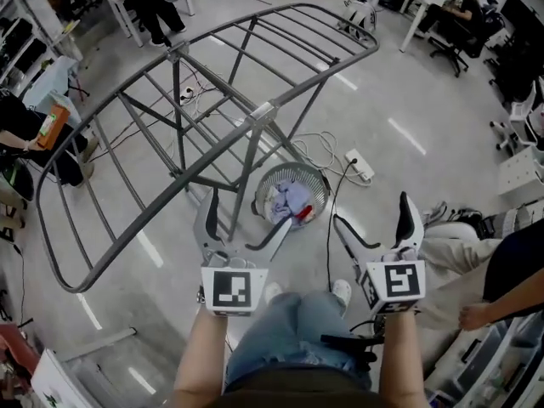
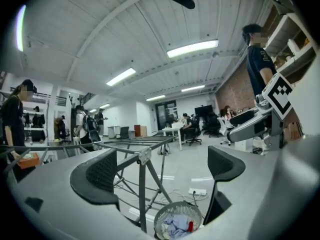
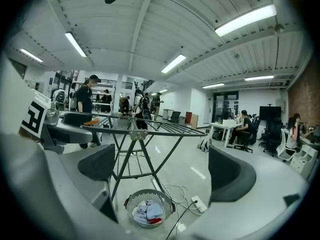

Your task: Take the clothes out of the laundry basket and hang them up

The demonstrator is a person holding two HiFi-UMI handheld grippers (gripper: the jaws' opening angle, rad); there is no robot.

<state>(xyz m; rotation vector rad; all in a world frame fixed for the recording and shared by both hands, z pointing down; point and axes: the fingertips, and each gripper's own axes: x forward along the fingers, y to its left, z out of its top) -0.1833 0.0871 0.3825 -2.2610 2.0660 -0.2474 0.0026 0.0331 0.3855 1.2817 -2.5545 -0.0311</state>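
Left gripper [image 1: 251,207], right gripper [image 1: 371,209]: jaws apart, empty; clothes [image 1: 286,201] in laundry basket [image 1: 260,192] beside drying rack [image 1: 255,114]

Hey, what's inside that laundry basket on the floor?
The laundry basket holds a crumpled heap of pale blue and whitish clothes, with a red piece at one edge. Anything beneath the heap is covered.

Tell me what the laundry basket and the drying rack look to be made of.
Laundry basket: probably plastic, pale grey and matt. Its wall is a moulded lattice of small holes under a solid rim.
Drying rack: seemingly metal tubing, grey with a dull painted or coated finish. It has thin straight rods and slim crossed legs.
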